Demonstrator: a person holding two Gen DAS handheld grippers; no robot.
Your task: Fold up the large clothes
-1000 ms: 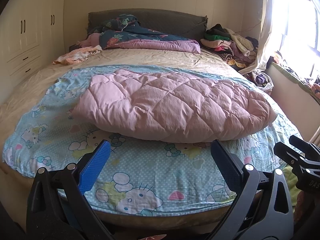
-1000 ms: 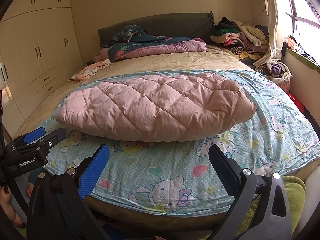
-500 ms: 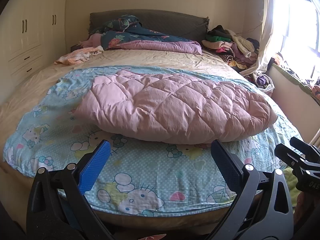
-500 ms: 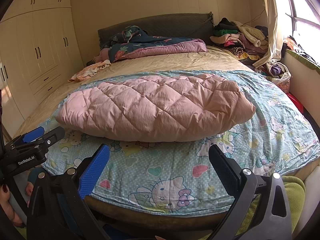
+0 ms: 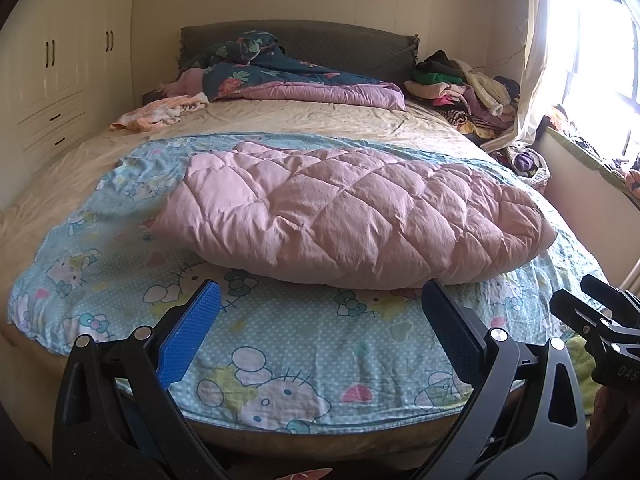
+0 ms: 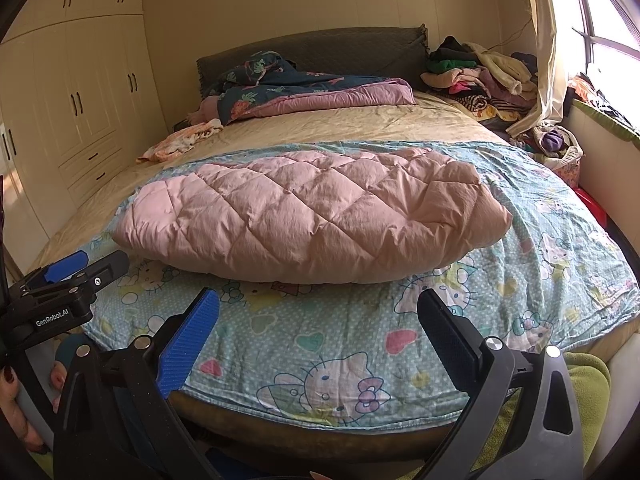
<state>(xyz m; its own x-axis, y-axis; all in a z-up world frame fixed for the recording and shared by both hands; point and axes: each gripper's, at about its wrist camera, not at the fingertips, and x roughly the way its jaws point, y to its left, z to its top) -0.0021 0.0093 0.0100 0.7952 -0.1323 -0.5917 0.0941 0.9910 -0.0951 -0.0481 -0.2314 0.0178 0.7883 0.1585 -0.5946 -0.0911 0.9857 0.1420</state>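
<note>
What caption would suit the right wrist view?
Open right gripper faces a folded pink quilt on a cartoon sheet.

bare sheet point(image 5: 288, 344) before quilt point(image 5: 352, 220), clothes pile point(image 5: 464, 88) far right

The puffy pink quilted cloth jacket point(image 5: 352, 216) looks matt and finely crinkled. Under it, the light-blue cartoon-print cotton sheet point(image 6: 320, 344) lies thin and smooth. Both matt black plastic grippers carry ribbed blue pads point(image 5: 188, 344) and shiny metal screws point(image 6: 493, 342).
</note>
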